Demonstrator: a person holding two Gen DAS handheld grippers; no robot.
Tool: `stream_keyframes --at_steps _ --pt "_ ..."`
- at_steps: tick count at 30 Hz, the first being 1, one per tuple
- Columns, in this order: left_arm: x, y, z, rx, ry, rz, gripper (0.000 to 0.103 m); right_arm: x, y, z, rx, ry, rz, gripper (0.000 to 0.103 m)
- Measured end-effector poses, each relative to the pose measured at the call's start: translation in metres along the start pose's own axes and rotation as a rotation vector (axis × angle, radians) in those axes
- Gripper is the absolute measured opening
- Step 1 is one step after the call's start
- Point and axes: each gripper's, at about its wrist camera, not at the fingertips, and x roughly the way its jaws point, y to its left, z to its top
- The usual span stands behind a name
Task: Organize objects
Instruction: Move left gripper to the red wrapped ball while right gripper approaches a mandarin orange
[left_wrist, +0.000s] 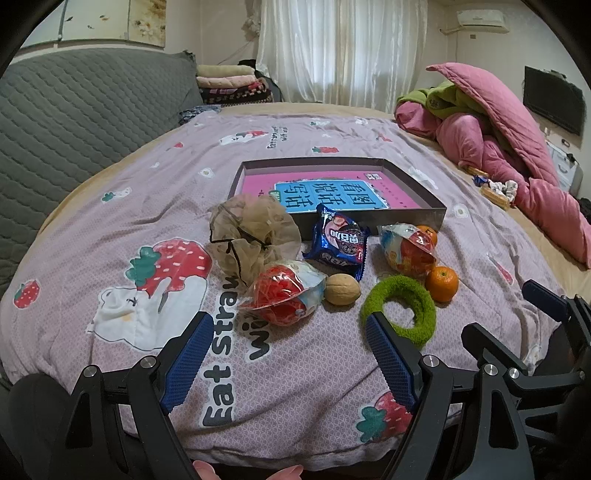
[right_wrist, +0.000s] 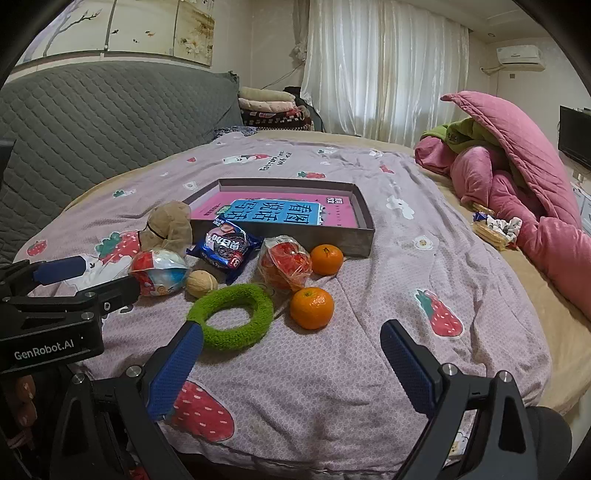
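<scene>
On the strawberry-print bedspread lies a shallow grey box (left_wrist: 406, 219) (right_wrist: 332, 236) with a pink and blue book (right_wrist: 277, 212) inside. In front of it are a beige mesh scrunchie (left_wrist: 251, 232), a blue biscuit packet (left_wrist: 338, 243), two red snack packets (left_wrist: 284, 291) (right_wrist: 284, 266), a walnut (left_wrist: 341, 290), a green fuzzy ring (right_wrist: 240, 293) and two oranges (right_wrist: 312, 308) (right_wrist: 327, 259). My left gripper (left_wrist: 290, 332) hovers open before the near red packet. My right gripper (right_wrist: 291, 328) hovers open before the ring and the near orange. Neither holds anything.
A heap of pink and green quilts (right_wrist: 517, 173) fills the right side of the bed, with wafer snacks (right_wrist: 491, 229) beside it. A grey quilted headboard (left_wrist: 74, 118) runs along the left, folded blankets (left_wrist: 229, 85) lie behind, and a screen (left_wrist: 554, 99) hangs at the right.
</scene>
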Motion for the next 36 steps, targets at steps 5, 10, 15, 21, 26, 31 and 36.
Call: stream_keyframes --at_steps 5,10,15,21,26,31,36 --pt "0.002 0.0 -0.001 0.003 0.01 0.0 0.085 0.0 -0.001 0.0 0.0 0.003 0.0 0.097" --pt "0.004 -0.001 -0.002 0.008 0.013 0.004 0.085 0.002 -0.002 0.0 0.004 0.01 -0.002 0.097" --pt "0.009 0.0 -0.002 0.01 0.021 -0.004 0.085 0.006 -0.005 -0.002 0.014 0.02 -0.007 0.097" --pt "0.017 0.008 -0.002 -0.01 0.019 -0.035 0.085 0.012 -0.01 -0.003 0.029 0.036 -0.009 0.097" --pt "0.026 0.015 -0.002 -0.029 0.031 -0.029 0.085 0.018 -0.013 -0.003 0.041 0.05 -0.008 0.097" --pt "0.033 0.022 0.0 -0.036 0.028 -0.019 0.085 0.024 -0.018 -0.004 0.051 0.065 -0.005 0.097" --pt "0.043 0.031 0.002 -0.049 0.039 -0.037 0.085 0.031 -0.027 -0.003 0.071 0.077 -0.003 0.097"
